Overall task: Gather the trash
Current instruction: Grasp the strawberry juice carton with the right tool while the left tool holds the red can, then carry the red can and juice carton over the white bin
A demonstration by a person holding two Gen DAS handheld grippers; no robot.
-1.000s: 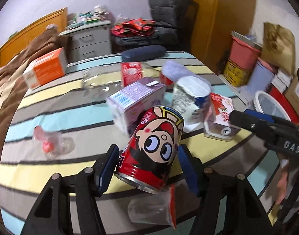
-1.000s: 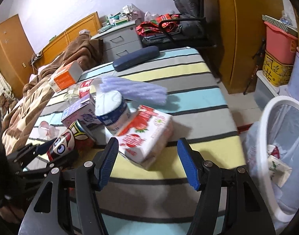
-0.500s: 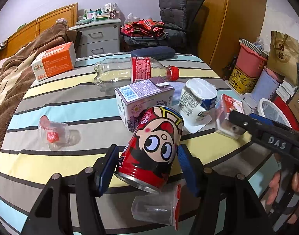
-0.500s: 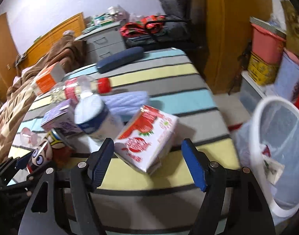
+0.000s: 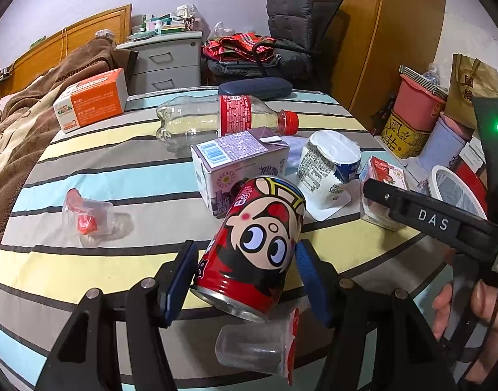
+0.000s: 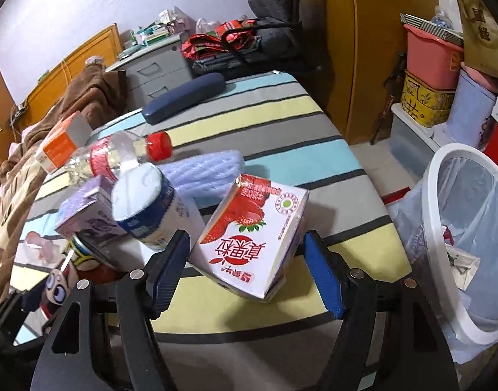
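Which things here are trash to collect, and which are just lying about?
Trash for the job:
- red cartoon-face drink can, in the left gripper
- strawberry milk carton, between the open right gripper fingers
- purple milk carton
- clear plastic bottle
- white lined bin

Lying about:
- dark blue glasses case
- brown blanket

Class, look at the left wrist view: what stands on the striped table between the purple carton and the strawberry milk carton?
A white paper cup with a blue band, lying tilted between the purple carton and the strawberry milk carton; the left wrist view shows it.

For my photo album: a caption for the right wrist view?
Open right gripper straddles a strawberry carton on the striped table, bin alongside.
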